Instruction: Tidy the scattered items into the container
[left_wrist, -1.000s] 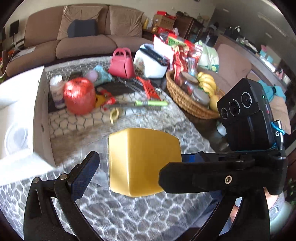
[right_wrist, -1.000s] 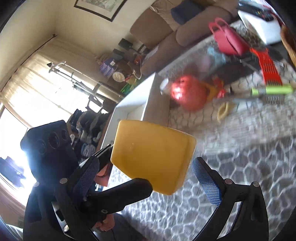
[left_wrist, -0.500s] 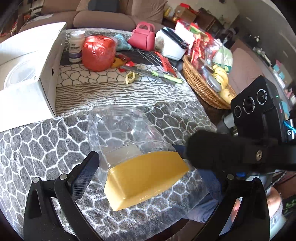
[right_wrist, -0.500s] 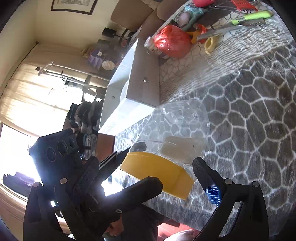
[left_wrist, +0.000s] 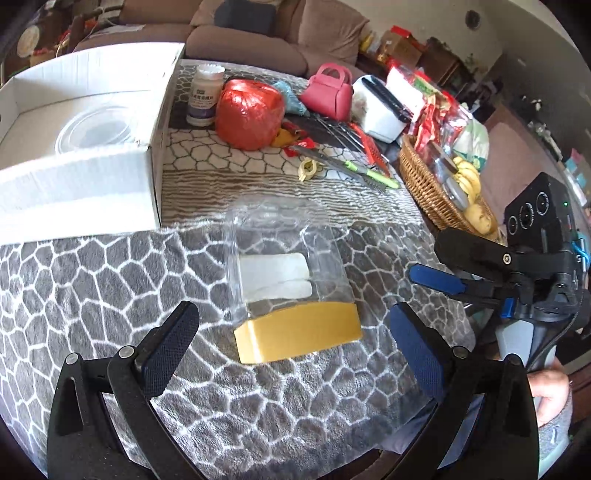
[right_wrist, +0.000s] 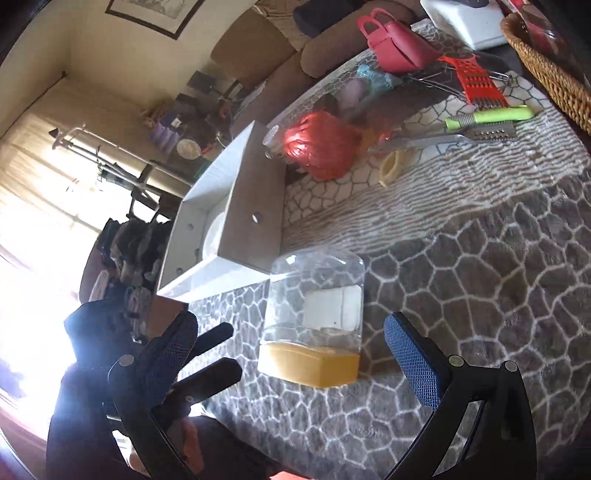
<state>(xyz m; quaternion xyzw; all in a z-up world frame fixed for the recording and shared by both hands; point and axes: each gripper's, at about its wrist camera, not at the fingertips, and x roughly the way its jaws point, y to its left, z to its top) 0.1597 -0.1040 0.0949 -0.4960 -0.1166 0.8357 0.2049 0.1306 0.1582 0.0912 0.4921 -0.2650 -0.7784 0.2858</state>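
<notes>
The clear jar (left_wrist: 286, 266) lies on its side on the bench, yellow lid (left_wrist: 299, 336) toward both claws, long axis pointing away. Left claw (left_wrist: 291, 354) straddles it, released; right claw (right_wrist: 295, 354) likewise released.

Both views are lit by daylight. In the right wrist view, strong glare is thrown from a curtained window (right_wrist: 33, 236) far to the left of the jaws, so that the lower left is washed out and the left gripper (right_wrist: 212, 356) there is reduced to a dark, hazy shape. The left wrist view is evenly bright, with only soft shadows on the tabletop (left_wrist: 110, 295) ahead of the jaws. Straight lines are bowed toward the edges, and black corners are left by the fisheye lens. No marked motion blur is seen.
</notes>
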